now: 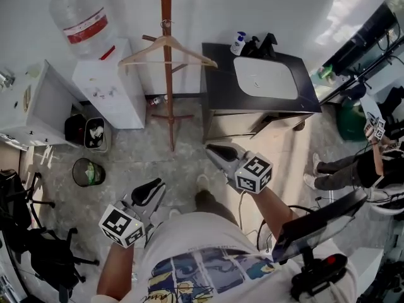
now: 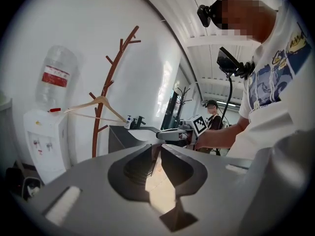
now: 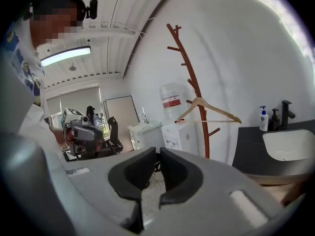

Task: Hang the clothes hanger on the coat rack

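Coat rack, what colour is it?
Reddish-brown, like stained wood; the coat rack shows best in the right gripper view.

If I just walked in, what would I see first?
Probably the wooden hanger hanging on the tall brown coat rack straight ahead. Left of it stands a water cooler with a big bottle on top, and right of it a black counter with a white sink.
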### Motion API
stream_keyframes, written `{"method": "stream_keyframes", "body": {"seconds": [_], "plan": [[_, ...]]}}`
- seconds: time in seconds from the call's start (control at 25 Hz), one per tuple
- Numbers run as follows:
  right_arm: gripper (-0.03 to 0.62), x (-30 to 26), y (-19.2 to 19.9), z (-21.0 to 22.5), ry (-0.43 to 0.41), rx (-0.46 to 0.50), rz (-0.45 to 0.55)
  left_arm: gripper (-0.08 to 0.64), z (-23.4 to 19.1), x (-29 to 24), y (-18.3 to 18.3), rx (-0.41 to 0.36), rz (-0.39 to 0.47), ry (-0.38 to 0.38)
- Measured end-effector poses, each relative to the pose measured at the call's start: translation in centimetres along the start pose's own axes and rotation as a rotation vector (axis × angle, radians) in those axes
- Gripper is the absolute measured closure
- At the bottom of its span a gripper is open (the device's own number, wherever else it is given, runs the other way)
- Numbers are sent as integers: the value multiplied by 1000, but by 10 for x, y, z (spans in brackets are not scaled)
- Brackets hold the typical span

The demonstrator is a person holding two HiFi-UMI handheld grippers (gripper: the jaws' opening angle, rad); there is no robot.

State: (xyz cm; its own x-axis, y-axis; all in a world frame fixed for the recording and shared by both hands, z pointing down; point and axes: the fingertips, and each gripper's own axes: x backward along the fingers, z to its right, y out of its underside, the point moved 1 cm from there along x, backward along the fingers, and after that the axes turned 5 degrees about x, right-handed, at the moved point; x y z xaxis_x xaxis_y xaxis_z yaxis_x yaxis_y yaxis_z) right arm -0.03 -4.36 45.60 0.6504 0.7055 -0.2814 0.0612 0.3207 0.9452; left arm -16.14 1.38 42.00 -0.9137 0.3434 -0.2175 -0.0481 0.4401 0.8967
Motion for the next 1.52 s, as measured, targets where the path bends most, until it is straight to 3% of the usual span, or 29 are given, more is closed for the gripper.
{"method": "stream_keyframes", "body": {"seconds": [0.28, 0.64, 1.0, 1.52], "plan": [[595, 18, 3, -69, 60, 143, -28, 511, 20, 32, 9, -34, 17, 20], [594, 38, 8, -129, 55, 187, -44, 514, 38, 52, 27, -51, 3, 63], [594, 36, -7, -154, 43, 201, 9, 514, 43, 67, 34, -57, 3, 71], [594, 30, -21, -164, 11, 245, -4, 514, 43, 73, 34, -36, 25, 53]]}}
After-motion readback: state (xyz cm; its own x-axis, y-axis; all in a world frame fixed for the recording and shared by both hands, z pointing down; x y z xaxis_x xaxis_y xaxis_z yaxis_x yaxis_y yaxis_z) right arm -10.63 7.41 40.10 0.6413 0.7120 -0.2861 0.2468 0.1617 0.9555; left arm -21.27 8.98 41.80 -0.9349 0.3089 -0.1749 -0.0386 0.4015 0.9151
